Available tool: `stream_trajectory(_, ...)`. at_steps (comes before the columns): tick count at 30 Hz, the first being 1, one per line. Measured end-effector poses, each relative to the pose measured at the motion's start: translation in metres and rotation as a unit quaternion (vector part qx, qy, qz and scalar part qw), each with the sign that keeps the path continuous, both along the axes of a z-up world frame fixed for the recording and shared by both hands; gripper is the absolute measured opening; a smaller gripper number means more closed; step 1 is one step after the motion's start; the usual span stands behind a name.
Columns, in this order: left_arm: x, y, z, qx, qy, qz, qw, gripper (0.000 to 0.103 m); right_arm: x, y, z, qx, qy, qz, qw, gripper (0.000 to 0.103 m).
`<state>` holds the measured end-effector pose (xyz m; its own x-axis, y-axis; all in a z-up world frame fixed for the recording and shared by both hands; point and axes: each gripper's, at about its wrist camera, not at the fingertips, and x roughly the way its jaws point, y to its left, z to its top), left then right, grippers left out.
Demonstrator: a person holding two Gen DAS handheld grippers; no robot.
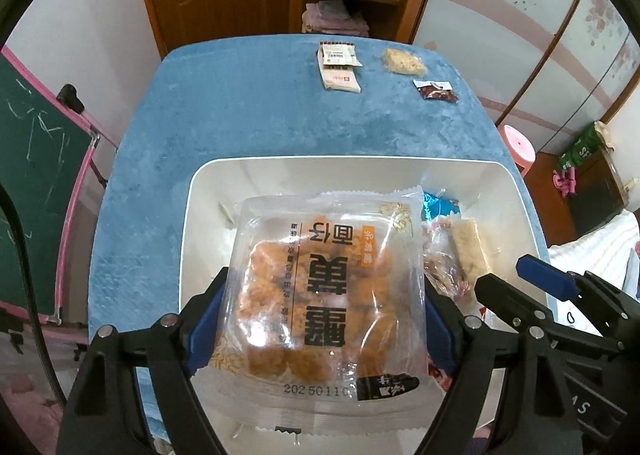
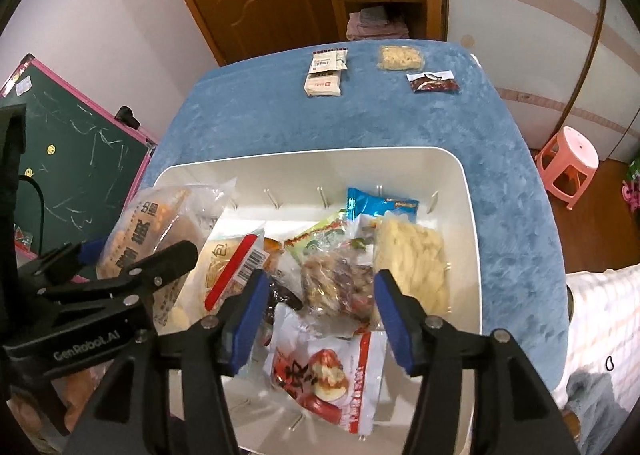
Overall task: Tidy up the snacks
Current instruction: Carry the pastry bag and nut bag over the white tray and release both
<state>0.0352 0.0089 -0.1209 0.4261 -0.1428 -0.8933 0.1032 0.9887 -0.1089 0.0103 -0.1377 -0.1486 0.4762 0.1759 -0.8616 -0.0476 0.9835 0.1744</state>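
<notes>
My left gripper is shut on a large clear pack of orange-brown snacks, with a blue pad against each side edge. The pack hangs tilted over the left part of the white bin. In the right wrist view the same pack sits in the left gripper at the bin's left rim. My right gripper stands open low over the bin. A bag of brown nuts and a red-and-white pack lie below its gap, and neither pad presses on them.
Several more packs fill the bin, among them a pale yellow one and a blue one. On the far blue tablecloth lie white sachets, a pale pack and a dark red pack. A chalkboard stands left, a pink stool right.
</notes>
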Motion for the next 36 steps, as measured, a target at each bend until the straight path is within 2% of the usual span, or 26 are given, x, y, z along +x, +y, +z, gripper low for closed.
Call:
stream_trajectory(13, 0.007, -0.004, -0.013, -0.001, 0.029, -0.007, 0.9996, 0.084, 0.002, -0.004, -0.002, 0.013, 0.002, -0.003, 1.000, 0.058)
stream_trajectory(16, 0.005, -0.006, -0.010, 0.010, 0.013, -0.005, 0.9998, 0.088, 0.002, -0.005, -0.002, 0.015, 0.000, -0.003, 1.000, 0.058)
stream_trajectory(21, 0.001, -0.007, 0.005, 0.039, -0.037, 0.003, 0.9986, 0.098, 0.000, -0.010, 0.000, 0.029, -0.006, -0.009, 1.000, 0.058)
stream_trajectory(36, 0.004, -0.009, 0.005, 0.037, -0.029, 0.000, 0.9989, 0.098, 0.002, -0.011, 0.001, 0.032, -0.011, -0.015, 0.999, 0.058)
